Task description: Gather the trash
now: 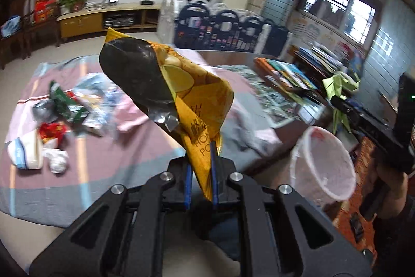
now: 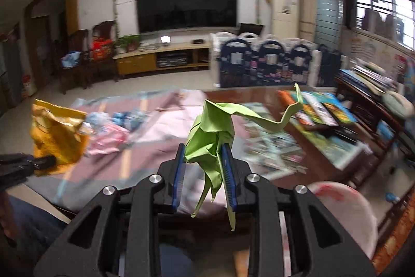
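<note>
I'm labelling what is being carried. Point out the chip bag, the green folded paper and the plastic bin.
chip bag (image 1: 205, 105), left wrist view, on its yellow printed face
green folded paper (image 2: 207, 139), right wrist view, on its crumpled body
plastic bin (image 1: 324, 168), left wrist view, on its translucent wall

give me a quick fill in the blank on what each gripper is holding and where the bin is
The left gripper is shut on a yellow ____ bag.
The right gripper grips folded paper coloured ____.
The pale bin hangs below the ____ gripper.
More trash lies on the striped ____.

Missing words: chip; green; right; cloth
</note>
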A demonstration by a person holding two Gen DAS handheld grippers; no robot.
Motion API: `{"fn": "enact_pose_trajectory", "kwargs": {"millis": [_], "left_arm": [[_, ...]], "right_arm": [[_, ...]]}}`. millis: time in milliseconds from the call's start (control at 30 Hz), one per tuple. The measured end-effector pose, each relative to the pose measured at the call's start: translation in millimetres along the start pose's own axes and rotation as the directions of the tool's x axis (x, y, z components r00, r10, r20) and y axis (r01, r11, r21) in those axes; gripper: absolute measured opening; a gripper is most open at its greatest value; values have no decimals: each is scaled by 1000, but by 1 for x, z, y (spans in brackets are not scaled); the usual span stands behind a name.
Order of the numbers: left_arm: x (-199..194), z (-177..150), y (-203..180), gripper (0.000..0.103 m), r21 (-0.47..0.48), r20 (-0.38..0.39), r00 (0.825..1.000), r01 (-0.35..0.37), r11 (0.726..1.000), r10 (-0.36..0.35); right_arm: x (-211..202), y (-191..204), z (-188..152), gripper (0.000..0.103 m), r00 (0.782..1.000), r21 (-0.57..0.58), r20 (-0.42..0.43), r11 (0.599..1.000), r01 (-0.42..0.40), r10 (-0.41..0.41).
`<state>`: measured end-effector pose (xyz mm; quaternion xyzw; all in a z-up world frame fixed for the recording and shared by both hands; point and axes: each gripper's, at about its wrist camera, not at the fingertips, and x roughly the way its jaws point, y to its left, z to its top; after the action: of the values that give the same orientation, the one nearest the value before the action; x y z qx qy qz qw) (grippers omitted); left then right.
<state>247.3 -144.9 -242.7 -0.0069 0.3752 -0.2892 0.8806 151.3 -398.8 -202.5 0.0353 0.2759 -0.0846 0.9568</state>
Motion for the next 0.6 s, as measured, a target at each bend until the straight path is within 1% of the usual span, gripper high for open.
{"fn": "enact_pose_trajectory", "kwargs": {"millis": [33,100,167,200,233,267,300,333,367,400,433,467,500,533,567,600], "left_arm": [[1,0,-18,12,19,-6,1000,23,1000,-23],[5,-1,-50,12,44,-24,997,75,996,-74],[12,-2,-86,12,69,-56,989,144,987,-140],[17,-3,-100,12,85,-70,985,166,983,-160],[21,-3,-115,12,104,-83,981,184,977,-175],[27,-3,-135,13,131,-101,977,201,971,-189],[31,-3,-147,13,144,-115,974,213,966,-198],[37,-4,-161,13,156,-134,968,234,960,-214],[44,-4,-178,13,168,-158,958,266,949,-240],[51,-4,-199,13,183,-185,945,303,935,-270],[56,-4,-210,13,192,-200,938,321,928,-283],[66,-4,-232,13,208,-229,925,349,914,-302],[73,-6,-245,13,215,-243,918,364,906,-312],[80,-7,-260,13,219,-262,908,387,896,-328],[89,-6,-278,13,222,-284,889,425,877,-359],[95,-7,-288,26,229,-300,874,455,861,-382]], "right_arm": [[-5,-22,-10,28,999,7,-9,999,50,-49],[-7,-58,-29,28,993,30,-42,993,110,-109],[-5,-89,-48,33,986,69,-75,985,156,-151],[1,-107,-60,47,979,91,-107,979,183,-173],[7,-121,-71,64,973,109,-141,974,198,-182],[10,-130,-79,67,969,128,-161,969,211,-189],[9,-144,-89,67,961,172,-179,955,242,-211],[2,-153,-93,67,958,213,-183,942,258,-221],[-8,-161,-97,68,961,254,-168,932,257,-219],[-25,-170,-96,71,969,310,-123,919,242,-214],[-42,-174,-94,74,970,343,-81,908,242,-228],[-55,-177,-91,76,968,358,-49,901,247,-246],[-73,-178,-87,79,963,375,-4,893,250,-269],[-88,-181,-83,81,959,390,34,888,245,-280],[-100,-184,-77,81,956,403,67,885,235,-285],[-112,-184,-71,82,952,413,99,882,226,-290]]}}
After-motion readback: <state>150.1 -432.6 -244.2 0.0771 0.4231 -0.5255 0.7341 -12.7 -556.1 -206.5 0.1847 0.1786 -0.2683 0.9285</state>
